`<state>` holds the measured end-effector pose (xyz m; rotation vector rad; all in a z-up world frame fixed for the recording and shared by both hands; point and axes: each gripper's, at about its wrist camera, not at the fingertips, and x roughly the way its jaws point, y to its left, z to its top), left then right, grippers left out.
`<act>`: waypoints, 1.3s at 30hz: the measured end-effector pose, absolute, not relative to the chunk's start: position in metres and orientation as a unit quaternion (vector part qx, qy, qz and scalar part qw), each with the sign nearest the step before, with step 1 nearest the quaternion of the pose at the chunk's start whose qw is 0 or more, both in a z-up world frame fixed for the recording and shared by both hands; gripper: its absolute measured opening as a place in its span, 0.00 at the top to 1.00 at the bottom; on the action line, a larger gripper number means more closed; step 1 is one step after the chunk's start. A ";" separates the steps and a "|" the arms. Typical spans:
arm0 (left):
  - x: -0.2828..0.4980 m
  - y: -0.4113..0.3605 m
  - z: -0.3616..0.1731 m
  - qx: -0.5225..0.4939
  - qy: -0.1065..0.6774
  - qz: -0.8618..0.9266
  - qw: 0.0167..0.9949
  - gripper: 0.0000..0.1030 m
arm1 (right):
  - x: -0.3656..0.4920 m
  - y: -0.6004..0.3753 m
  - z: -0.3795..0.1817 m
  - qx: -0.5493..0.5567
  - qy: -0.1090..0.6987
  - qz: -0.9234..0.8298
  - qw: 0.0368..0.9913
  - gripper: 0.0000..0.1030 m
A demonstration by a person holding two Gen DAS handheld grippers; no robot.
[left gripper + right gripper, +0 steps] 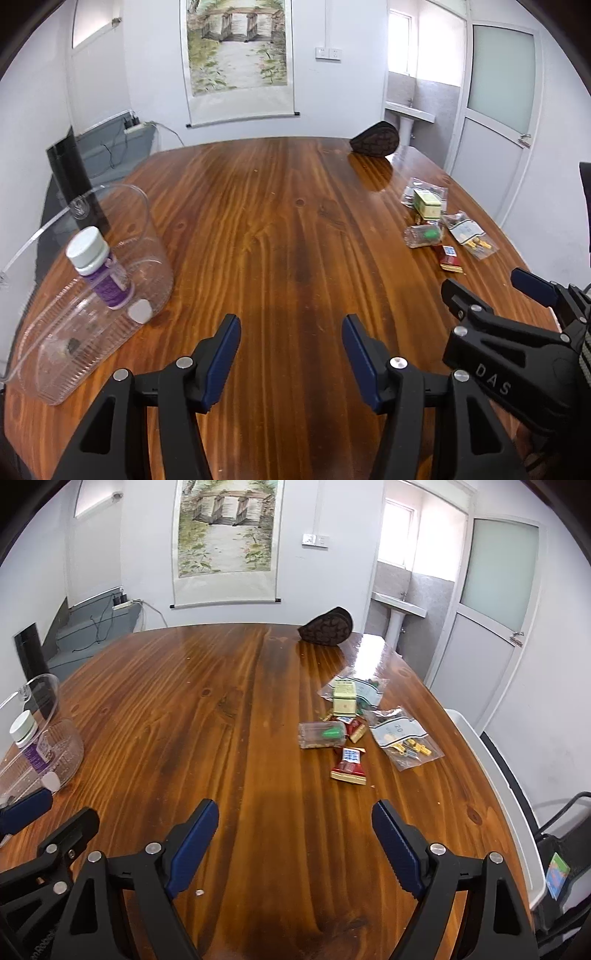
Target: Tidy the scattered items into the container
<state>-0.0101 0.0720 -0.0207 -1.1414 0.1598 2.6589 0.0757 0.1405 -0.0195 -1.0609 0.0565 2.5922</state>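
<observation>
A clear plastic container stands at the table's left, holding a white-capped bottle with a purple label. The scattered items lie at the right: a green-and-cream box, a clear tube with a green piece, red packets and clear bags of small parts. My left gripper is open above bare wood, to the right of the container. My right gripper is open, short of the items, holding nothing.
A dark patterned pouch lies at the far edge of the wooden table. A black chair stands off the table's right edge. A black slab stands behind the container.
</observation>
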 end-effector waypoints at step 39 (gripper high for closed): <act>-0.032 0.068 -0.046 -0.430 0.028 0.892 0.134 0.42 | 0.024 0.270 -0.044 -0.407 0.010 0.889 0.209 0.16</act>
